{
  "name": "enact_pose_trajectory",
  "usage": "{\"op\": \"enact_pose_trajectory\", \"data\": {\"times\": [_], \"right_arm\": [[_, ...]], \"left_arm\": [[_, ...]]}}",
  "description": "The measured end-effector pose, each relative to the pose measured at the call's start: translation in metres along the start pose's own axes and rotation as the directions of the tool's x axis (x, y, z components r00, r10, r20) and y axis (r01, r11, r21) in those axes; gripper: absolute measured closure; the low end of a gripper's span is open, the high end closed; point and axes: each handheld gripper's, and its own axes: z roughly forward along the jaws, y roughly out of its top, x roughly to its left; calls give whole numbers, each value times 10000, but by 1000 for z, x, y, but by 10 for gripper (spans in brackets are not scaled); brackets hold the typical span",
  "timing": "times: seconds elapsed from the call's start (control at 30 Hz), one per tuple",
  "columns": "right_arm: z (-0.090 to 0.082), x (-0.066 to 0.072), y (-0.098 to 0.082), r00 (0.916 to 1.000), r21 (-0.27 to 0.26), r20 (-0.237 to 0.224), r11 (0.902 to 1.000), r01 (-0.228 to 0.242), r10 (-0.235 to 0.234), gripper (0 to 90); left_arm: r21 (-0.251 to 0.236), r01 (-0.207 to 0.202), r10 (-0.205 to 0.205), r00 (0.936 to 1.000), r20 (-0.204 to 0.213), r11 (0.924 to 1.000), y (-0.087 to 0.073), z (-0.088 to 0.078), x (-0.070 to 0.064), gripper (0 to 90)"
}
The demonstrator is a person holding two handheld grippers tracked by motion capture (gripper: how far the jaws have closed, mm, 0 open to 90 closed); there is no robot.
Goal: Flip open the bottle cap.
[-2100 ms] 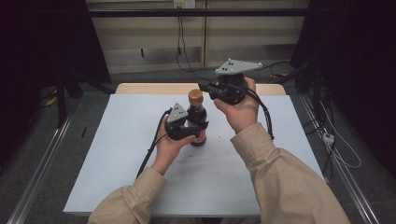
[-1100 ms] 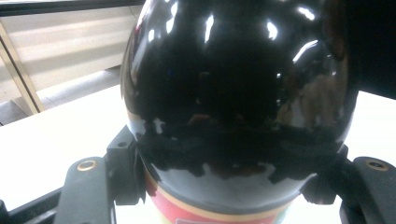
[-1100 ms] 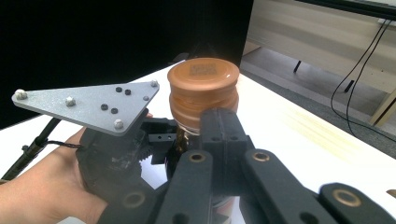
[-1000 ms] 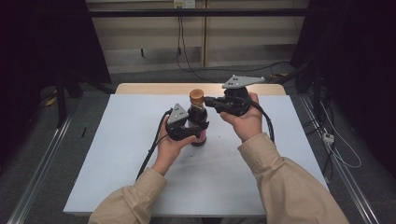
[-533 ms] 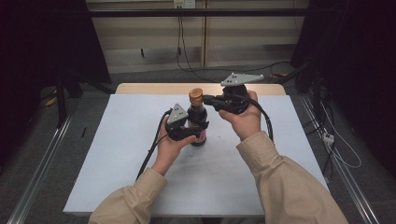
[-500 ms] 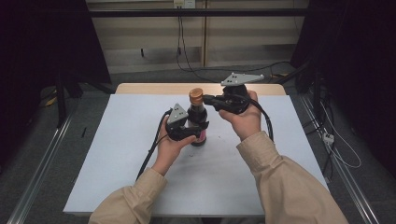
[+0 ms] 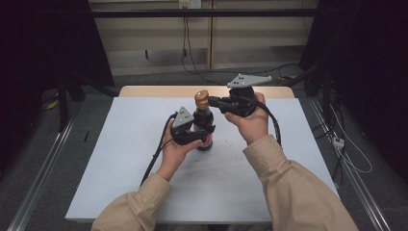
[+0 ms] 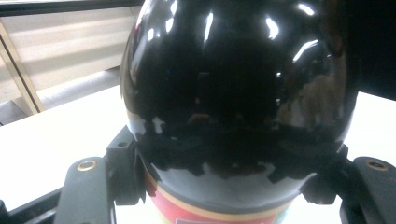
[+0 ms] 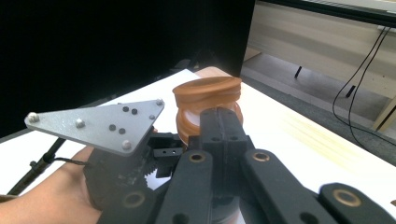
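**Bottle held upright, second gripper at its cap**

I have a dark bottle [image 7: 203, 126] standing on the white table [image 7: 120, 159], about the middle of it and a little toward the far edge. My left gripper [image 7: 195, 137] is clamped round the bottle's body — the jaws sit on either side of the glossy black glass, just above the red-and-cream label. In the left gripper view the bottle [image 8: 233, 102] bulges up between the two black jaws, and the label band shows at the bottom of the glass. My left hand [image 7: 175, 149] is wrapped under that gripper, its cable trailing back toward me across the tabletop.

My right gripper [image 7: 216, 102] comes in from the right side, level with the bottle's neck, its grey three-cornered plate [image 7: 249, 80] lying on top. Its jaws are closed together, their tips up against the brown cap [image 7: 201, 98]. In the right gripper view the cap [image 9: 208, 93] sits just beyond the tips of the shut jaws — the jaws meet below the cap's wide top, against the ribbed collar, but I cannot tell whether they pinch it or only rest against it. Beside them in that view is the left gripper's plate [image 9: 95, 123] with my left hand [image 9: 51, 186] beneath it.

My right hand [image 7: 250, 120] holds the gripper clear of the table. The bottle is upright, its base on the table.
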Motion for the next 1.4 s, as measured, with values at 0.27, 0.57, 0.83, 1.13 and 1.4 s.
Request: {"op": "enact_pose_trajectory", "data": {"times": [0.27, 0.57, 0.83, 1.13, 1.4], "right_arm": [[0, 1, 2, 10000, 69, 58, 10000, 39, -40, 900], [0, 1, 5, 10000, -9, 34, 10000, 48, -48, 900], [1, 3, 6, 10000, -40, -37, 10000, 42, -42, 900], [2, 3, 7, 9999, -4, 25, 9999, 133, -133, 900], [2, 3, 8, 10000, -83, 9, 9999, 69, -69, 900]], "left_arm": [[-6, 69, -69, 10000, -4, 10000, 0, 0, 0, 313], [-61, 74, -75, 9998, -170, 10000, 0, 0, -1, 313], [-64, 65, -66, 9998, -192, 10000, 0, 0, -1, 313], [-88, 83, -85, 9998, -190, 9999, -1, 0, -1, 313], [-84, 73, -74, 9998, -204, 9999, -1, 1, -1, 312]]}}
